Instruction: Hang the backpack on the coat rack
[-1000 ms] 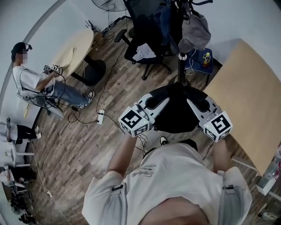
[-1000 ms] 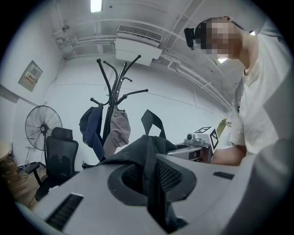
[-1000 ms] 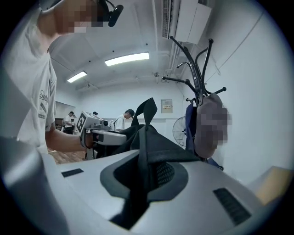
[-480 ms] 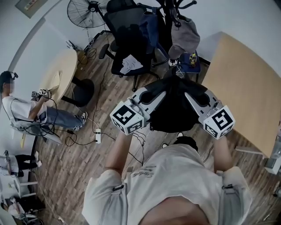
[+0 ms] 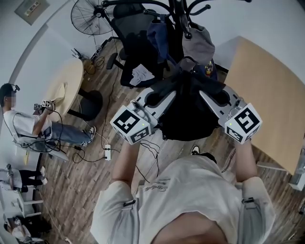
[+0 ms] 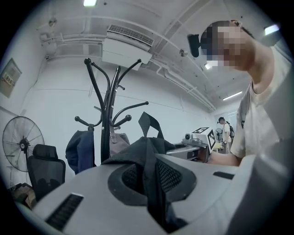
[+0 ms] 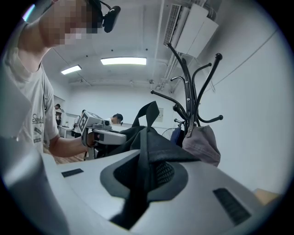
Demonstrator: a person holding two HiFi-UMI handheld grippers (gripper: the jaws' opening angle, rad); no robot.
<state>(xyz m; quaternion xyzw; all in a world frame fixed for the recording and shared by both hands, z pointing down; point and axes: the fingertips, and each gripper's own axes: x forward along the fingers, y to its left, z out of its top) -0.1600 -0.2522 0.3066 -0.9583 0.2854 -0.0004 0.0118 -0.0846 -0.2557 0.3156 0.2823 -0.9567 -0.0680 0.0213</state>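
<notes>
Over the last second both hands rose and closed in on the rack [image 5: 178, 14]. Its hooks now filled the top centre of the head view, where earlier only its lower pole showed. The backpack [image 5: 188, 112] hung mid-frame between the hands, just below the rack and higher than before. The left gripper [image 5: 167, 93] was clenched on the backpack's dark fabric at one side, and the right gripper [image 5: 207, 95] was clenched on it at the other. Both gripper views showed the loop [image 6: 149, 124] standing up above the pinched fabric. The lift looked well along, but the loop was not yet over a hook.

A grey bag [image 5: 198, 40] and a blue bag [image 5: 157, 35] already hung on the rack just above the backpack, so they crowded the lower hooks. The upper prongs looked bare. A chair [image 5: 136, 47] stood upper left of the rack beside a fan [image 5: 88, 16]. A table [image 5: 271, 95] filled the right edge, and a seated person [image 5: 28, 128] sat far left.
</notes>
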